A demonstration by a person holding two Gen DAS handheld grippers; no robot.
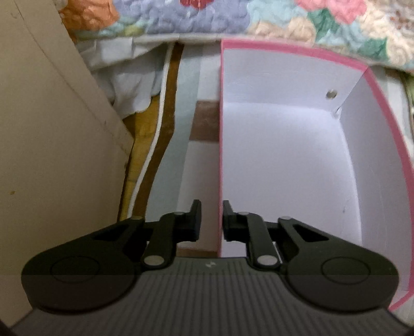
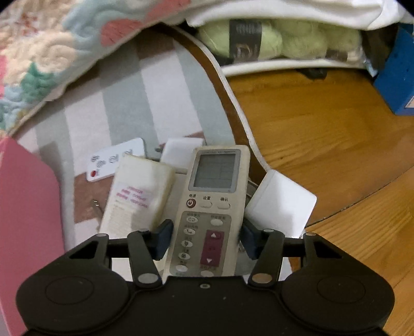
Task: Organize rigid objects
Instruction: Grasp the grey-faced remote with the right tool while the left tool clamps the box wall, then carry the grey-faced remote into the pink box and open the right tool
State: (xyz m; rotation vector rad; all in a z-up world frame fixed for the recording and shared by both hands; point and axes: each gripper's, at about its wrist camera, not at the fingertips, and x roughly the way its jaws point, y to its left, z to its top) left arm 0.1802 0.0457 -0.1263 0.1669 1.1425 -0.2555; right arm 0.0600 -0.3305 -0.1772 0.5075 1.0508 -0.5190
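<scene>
Remote (image 2: 212, 206), cream with grey screen, clamped by right gripper (image 2: 205, 239); left gripper (image 1: 211, 221) pinches box wall (image 1: 220, 155).

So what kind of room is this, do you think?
Probably a bedroom floor at home: a floral quilted bedspread hangs over a grey-and-white striped rug on wooden flooring, with a beige air-conditioner remote nearby.

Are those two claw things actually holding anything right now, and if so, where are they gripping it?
The left gripper pinches the pink box's side wall at its rim. The right gripper straddles the remote control's lower half; contact unclear.
</scene>
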